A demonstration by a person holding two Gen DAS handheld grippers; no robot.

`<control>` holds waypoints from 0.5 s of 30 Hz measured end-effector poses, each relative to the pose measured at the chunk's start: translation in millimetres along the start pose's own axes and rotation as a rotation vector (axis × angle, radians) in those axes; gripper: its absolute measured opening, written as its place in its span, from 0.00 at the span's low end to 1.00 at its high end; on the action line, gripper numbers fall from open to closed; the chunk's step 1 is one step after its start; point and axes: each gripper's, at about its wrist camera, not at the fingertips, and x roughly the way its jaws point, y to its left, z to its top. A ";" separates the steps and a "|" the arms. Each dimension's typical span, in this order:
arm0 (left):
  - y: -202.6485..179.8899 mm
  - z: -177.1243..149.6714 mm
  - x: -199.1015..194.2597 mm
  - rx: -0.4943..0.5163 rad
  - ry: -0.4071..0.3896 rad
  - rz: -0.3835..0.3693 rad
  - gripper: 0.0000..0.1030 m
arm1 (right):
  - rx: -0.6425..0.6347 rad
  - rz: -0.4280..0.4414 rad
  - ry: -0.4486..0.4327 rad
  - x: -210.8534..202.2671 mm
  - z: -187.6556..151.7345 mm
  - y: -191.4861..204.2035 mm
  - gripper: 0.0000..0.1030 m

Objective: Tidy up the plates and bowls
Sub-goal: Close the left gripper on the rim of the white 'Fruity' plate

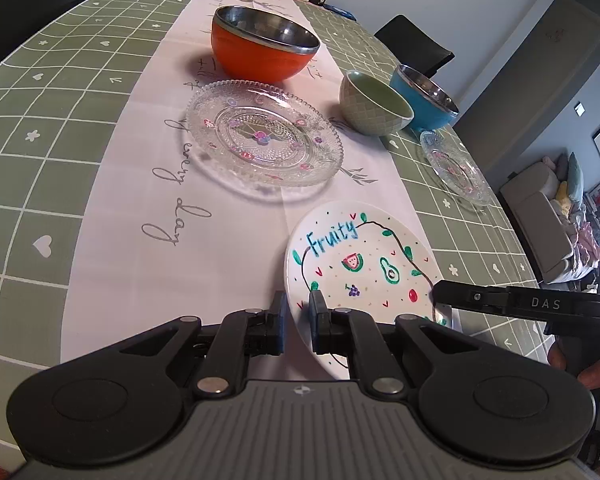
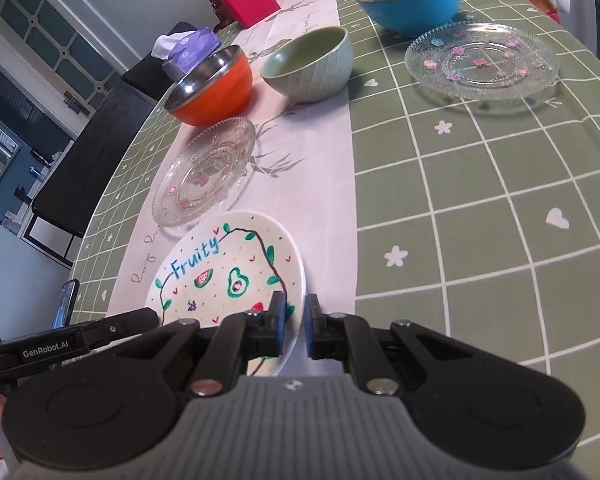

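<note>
Your left tongs (image 1: 298, 312) pinch the near-left rim of the white "Fruity" plate (image 1: 360, 264), and your right tongs (image 2: 296, 316) pinch its right rim, so both sets are pressed onto the same plate (it sits tilted at the near end of the white runner (image 1: 140, 200)). Just beyond it lies 1 clear glass plate (image 1: 264, 136), then the orange bowl (image 1: 260, 50). To the right stand the green bowl (image 1: 374, 104) and blue bowl (image 1: 424, 98), with a 2nd glass plate (image 2: 482, 60) near them on the bench (image 2: 480, 220).
</note>
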 end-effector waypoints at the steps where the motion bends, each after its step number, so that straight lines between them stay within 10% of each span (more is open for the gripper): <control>1: 1.0 -0.2 0.1 -0.003 -0.001 0.001 0.12 | 0.000 0.002 0.001 0.4 0.5 -0.2 0.07; 15: 3.3 -1.3 1.4 -0.004 -0.003 0.020 0.12 | -0.009 0.002 0.010 4.7 0.4 1.8 0.07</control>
